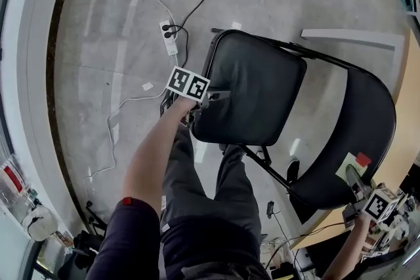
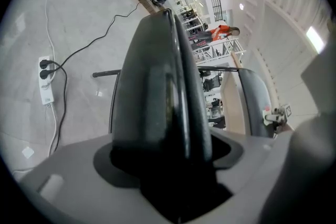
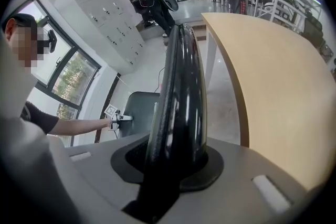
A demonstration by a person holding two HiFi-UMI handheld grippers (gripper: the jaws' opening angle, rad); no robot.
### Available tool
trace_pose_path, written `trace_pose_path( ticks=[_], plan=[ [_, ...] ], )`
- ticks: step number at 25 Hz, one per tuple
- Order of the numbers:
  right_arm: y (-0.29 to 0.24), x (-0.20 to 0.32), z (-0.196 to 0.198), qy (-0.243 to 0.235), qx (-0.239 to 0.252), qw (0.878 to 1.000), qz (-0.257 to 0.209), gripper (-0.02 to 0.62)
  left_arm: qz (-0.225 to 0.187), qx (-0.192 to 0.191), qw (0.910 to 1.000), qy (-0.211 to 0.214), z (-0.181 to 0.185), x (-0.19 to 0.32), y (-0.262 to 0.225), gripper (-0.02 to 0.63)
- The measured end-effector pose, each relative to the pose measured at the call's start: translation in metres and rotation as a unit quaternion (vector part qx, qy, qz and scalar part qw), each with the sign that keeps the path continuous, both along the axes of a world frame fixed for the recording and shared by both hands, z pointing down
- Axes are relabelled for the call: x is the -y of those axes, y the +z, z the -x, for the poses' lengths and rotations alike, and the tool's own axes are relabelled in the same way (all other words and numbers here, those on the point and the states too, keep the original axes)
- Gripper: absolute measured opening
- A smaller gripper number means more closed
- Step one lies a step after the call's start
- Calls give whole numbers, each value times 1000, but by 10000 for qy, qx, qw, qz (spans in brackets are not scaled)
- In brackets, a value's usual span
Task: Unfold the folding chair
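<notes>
Folding chair [image 1: 289, 108] stands on the floor [image 1: 98, 42] beside a wooden table [image 3: 273, 86], seat [image 1: 252, 88] lying near level. My left gripper [image 1: 211, 98] has its jaws wide, the seat's front edge between them with dark gaps on both sides. My right gripper [image 1: 356, 185] is narrow, clamped on the backrest [image 1: 361, 134] top edge.

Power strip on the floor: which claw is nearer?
Left. Left claw is at the seat's edge, close to the power strip; right claw grips the backrest top, far from it.
</notes>
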State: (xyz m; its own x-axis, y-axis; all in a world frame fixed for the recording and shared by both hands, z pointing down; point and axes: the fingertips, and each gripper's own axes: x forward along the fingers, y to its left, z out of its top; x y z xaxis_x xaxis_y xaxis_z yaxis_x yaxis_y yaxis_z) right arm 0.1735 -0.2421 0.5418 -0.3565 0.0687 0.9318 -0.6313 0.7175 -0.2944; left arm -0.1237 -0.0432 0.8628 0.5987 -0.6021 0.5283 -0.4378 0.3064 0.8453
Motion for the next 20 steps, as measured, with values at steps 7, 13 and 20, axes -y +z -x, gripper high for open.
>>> trace_pose_path(
  ticks=[7, 13, 20],
  plan=[
    [14, -3, 7, -25, 115, 9999, 125, 106, 110, 72, 9999, -33, 10, -10, 20, 392],
    [29, -6, 5, 161, 111, 9992, 342, 106, 89, 42, 9999, -26, 17, -16, 38, 414],
    [45, 3, 5, 150, 173, 9991, 354, 109, 55, -8, 10000, -62, 20, -13, 53, 419]
  ],
)
